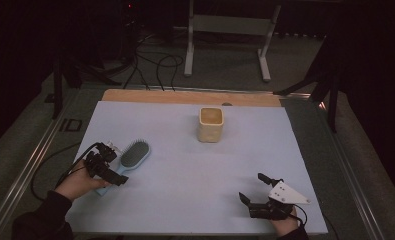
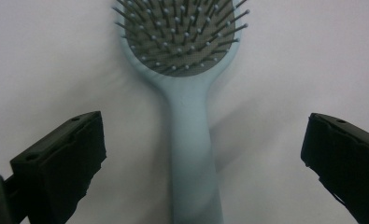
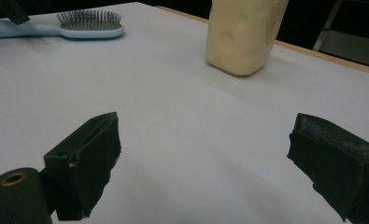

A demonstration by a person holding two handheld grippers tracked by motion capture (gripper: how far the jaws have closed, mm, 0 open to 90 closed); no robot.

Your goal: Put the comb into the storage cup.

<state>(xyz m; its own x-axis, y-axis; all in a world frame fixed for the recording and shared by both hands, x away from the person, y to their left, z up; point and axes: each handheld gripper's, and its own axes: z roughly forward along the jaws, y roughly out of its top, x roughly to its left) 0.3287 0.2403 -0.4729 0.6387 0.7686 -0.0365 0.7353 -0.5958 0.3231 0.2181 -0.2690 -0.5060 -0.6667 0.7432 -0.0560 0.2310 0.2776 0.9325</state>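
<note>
In the high view the left gripper [image 1: 116,176] sits over the handle of the pale blue hairbrush [image 1: 133,155], so the handle's near end is hidden under the tool and the hand [image 1: 80,181] — the bristled head stays plain, pointing far and right on the left part of the light mat [image 1: 185,170]. The left gripper view shows the handle running up the middle between the two black jaws, which stand wide, well clear of it on either side; the brush lies flat, bristles up, its head cut off by the top edge there.

The cream cup [image 1: 211,124] stands upright near the far middle of the mat. Its inside looks dim and brownish; whether anything lies in it is hard to make out. In the right gripper view its top is cut off, and round dimples mark its side.

The right gripper [image 1: 257,189] hovers at the near right, jaws spread wide with nothing between them.

No writing can be read anywhere.
</note>
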